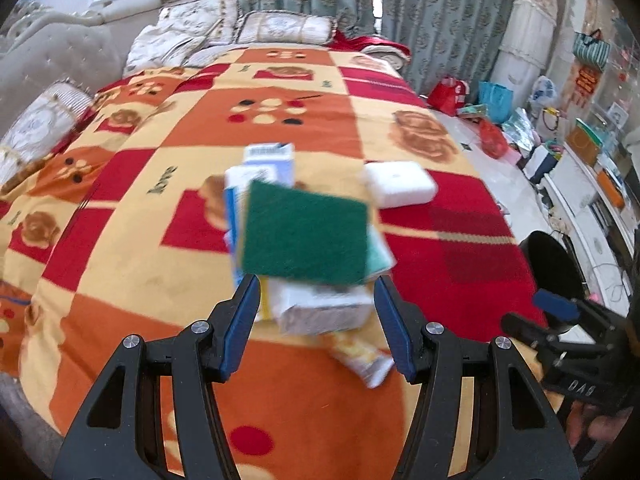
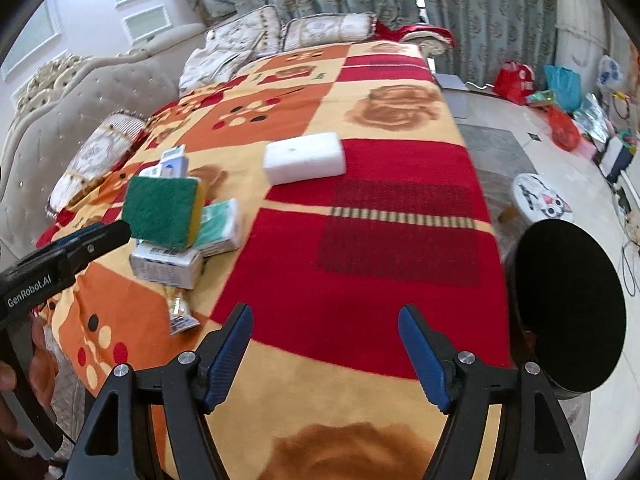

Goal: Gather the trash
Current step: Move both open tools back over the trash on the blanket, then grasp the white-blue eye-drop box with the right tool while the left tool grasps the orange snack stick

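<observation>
Closest to the left wrist camera are the left gripper [image 1: 316, 320] fingers, spread wide and holding nothing, hanging just over a little heap of trash on the bed [image 1: 160, 300] blanket. Top of the heap is a green scouring sponge [image 1: 306, 236] with a yellow foam layer, tilted and resting on the stuff below, blurry in this view. Under it sits a small white carton [image 1: 324, 312], a teal-and-white tissue pack [image 2: 220, 226], a blue-and-white box [image 1: 269, 160] behind, and a crinkly snack wrapper [image 2: 180, 312] lying flat nearer the bed's foot. A white foam block [image 2: 305, 158] sits apart from the pile, further up the blanket. My guess is all of this is super light: sponge squishy and grippy, so pinch it across the edges; cartons are thin card, they'd crush if squeezed hard, so take them across the short sides; wrapper looks slippery and flat, probably the fiddly one. The right gripper [image 2: 326, 354] is also spread and empty, over bare blanket, with a black bin [image 2: 568, 304] just off the bed's right edge, presumably where everything goes.
</observation>
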